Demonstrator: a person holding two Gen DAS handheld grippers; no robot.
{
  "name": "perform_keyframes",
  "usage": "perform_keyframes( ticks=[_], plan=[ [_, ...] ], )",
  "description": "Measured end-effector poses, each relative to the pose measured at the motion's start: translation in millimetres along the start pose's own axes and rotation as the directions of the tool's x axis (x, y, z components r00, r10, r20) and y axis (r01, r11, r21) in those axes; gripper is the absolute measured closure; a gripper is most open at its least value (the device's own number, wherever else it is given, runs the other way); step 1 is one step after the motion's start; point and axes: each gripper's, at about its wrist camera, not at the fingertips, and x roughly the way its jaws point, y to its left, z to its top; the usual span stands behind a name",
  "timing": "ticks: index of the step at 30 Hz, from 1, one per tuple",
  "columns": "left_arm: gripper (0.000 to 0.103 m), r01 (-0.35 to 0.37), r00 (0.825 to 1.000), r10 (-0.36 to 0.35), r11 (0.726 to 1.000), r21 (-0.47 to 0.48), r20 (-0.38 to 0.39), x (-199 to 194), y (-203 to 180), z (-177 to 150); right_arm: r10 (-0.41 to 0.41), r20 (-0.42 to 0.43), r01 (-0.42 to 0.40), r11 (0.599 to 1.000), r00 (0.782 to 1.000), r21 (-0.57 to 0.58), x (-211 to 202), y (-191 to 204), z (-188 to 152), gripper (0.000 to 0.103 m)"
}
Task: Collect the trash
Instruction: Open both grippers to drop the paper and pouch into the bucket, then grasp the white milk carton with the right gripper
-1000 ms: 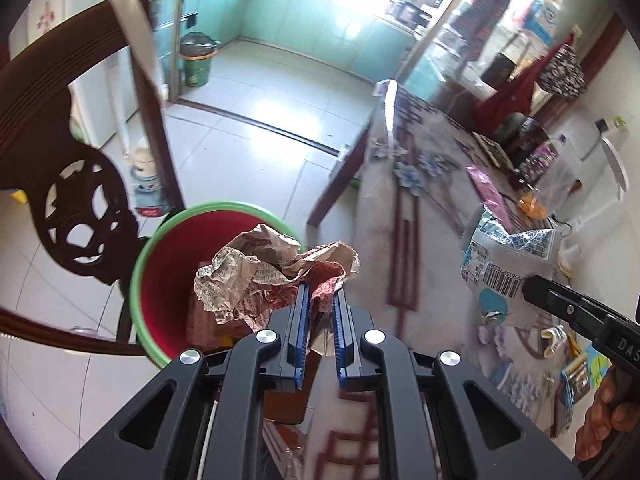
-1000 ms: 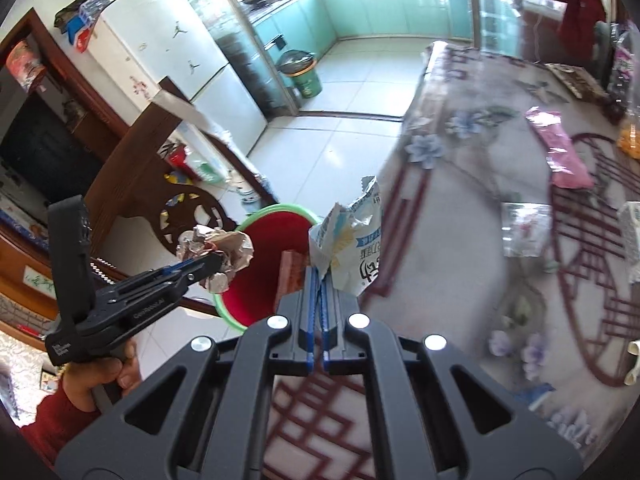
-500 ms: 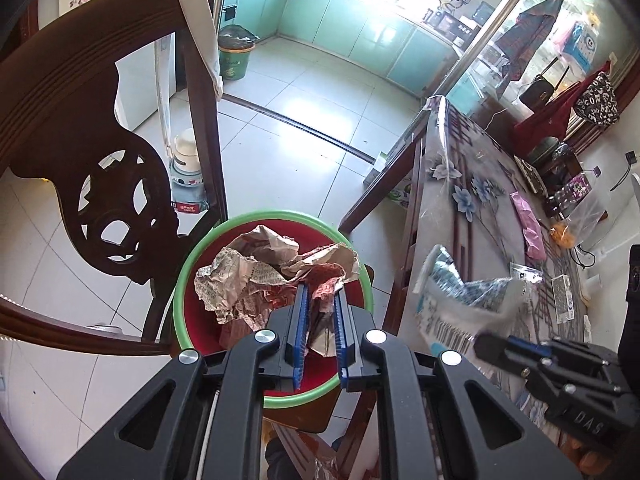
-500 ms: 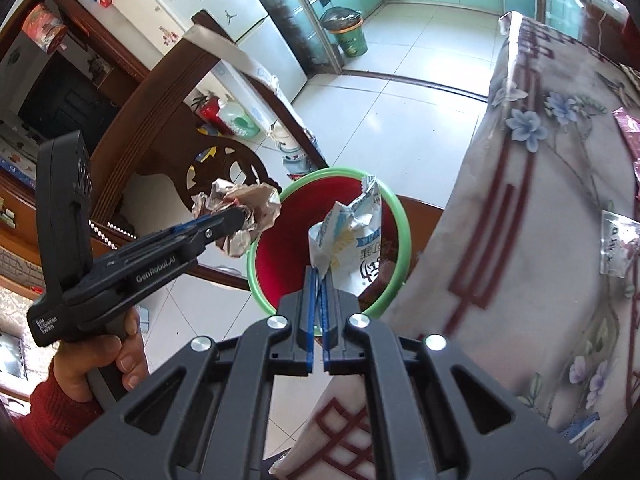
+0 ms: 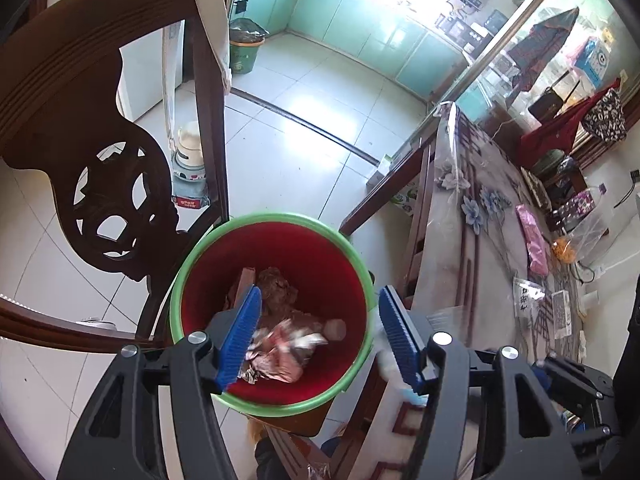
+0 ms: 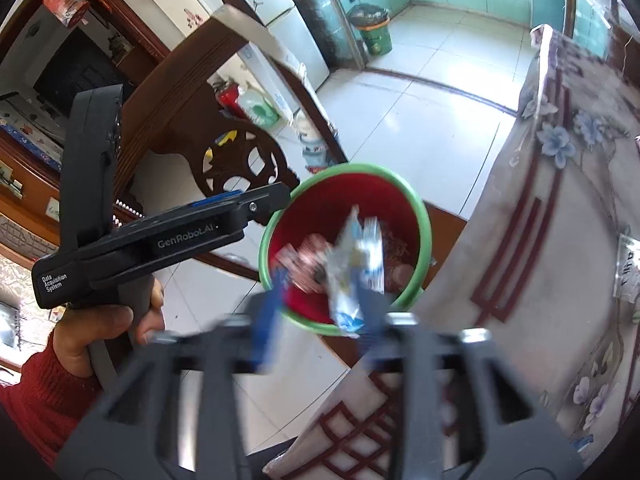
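I am at the dropping step, with both of my tools held over the red bin (image 5: pixel 280 264), the one with the green rim, which sits directly below and ahead of my jaws beside the table (image 5: pixel 472 240). My left gripper (image 5: pixel 318 334) stands wide apart and holds nothing; straight beneath the gap, on the bin's floor, lies the crumpled paper (image 5: pixel 280 350), pale and pinkish, a little blurred, among brown scraps. My right gripper (image 6: pixel 320 312) is smeared by motion, but its jaws look spread, and the blue-and-white wrapper (image 6: pixel 356 272) hangs between them over the bin's mouth, nearer my right-hand finger. I cannot tell whether it touches that finger or is already loose. It is thin, creased and light, so I judge it may drift toward the rim instead of falling cleanly.

Next, I think, I must see it land inside, then swing back over the table to my right, where a pink packet (image 5: pixel 532 240) and a clear packet (image 5: pixel 526 296) lie.
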Motion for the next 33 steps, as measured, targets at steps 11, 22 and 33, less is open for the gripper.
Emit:
perform_keyframes(
  ticks=[11, 22, 33],
  plan=[
    [0.044, 0.033, 0.999, -0.034, 0.996, 0.083, 0.016, -10, -44, -3, -0.072, 0.127, 0.064, 0.996, 0.989, 0.069, -58, -28, -16, 0.033],
    [0.044, 0.083, 0.996, -0.078, 0.981, 0.173, -0.037, 1, -117, -33, -0.374, 0.125, 0.298, 0.867, 0.919, 0.400, -155, -181, -86, 0.030],
    [0.044, 0.160, 0.985, -0.131, 0.939, 0.306, -0.115, 43, -259, -78, -0.460, 0.075, 0.351, 0.764, 0.885, 0.542, -219, -301, -160, 0.030]
  ],
)
